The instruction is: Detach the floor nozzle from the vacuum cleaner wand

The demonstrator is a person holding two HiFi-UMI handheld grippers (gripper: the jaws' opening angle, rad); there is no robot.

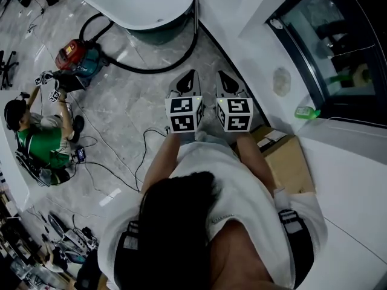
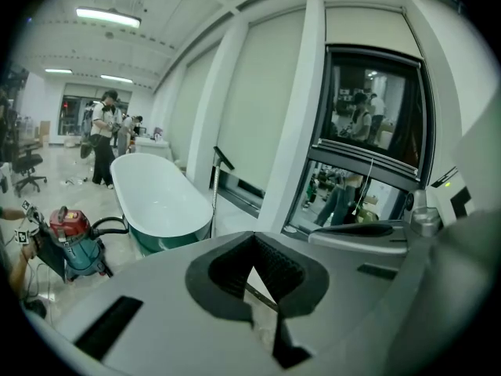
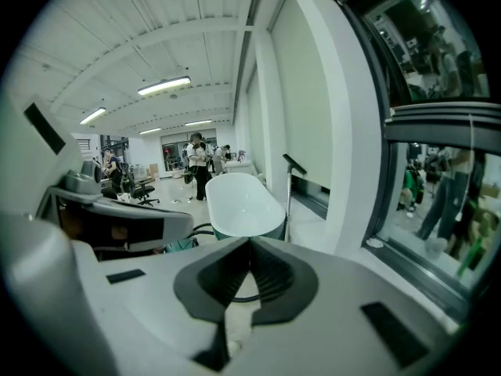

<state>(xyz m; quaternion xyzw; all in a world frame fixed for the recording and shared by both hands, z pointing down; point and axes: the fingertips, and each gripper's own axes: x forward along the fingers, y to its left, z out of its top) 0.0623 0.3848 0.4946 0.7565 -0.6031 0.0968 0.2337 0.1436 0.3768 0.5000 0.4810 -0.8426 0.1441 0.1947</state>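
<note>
So the big thing here was the grey marble-look floor [image 1: 121, 119], wide open, with a white oval freestanding bathtub with a dark green outer shell [image 1: 133, 2] parked along the window wall. Just off the tub's end sat the red-and-teal canister vacuum cleaner [image 1: 75, 58], and its long black hose [image 1: 151, 68] curled round the foot of the tub and ran up the far side. That side had a thin upright pole with a bent top [image 2: 214, 190] standing right by the rim. My guess is that pole was the wand, since the hose headed that way, but I honestly couldn't make out the floor nozzle in any view, so the actual joint to split was out of sight.

The left gripper [image 1: 190, 76] and right gripper [image 1: 222, 76] were held side by side out in front of the person's chest, tilted a bit downward, well apart from the vacuum and the tub. Both had their jaws pressed together with nothing between them. That makes sense to me as a carry pose: nothing to grab yet, so the detaching hadn't begun and getting over to the wand looked like the job at hand.
</note>
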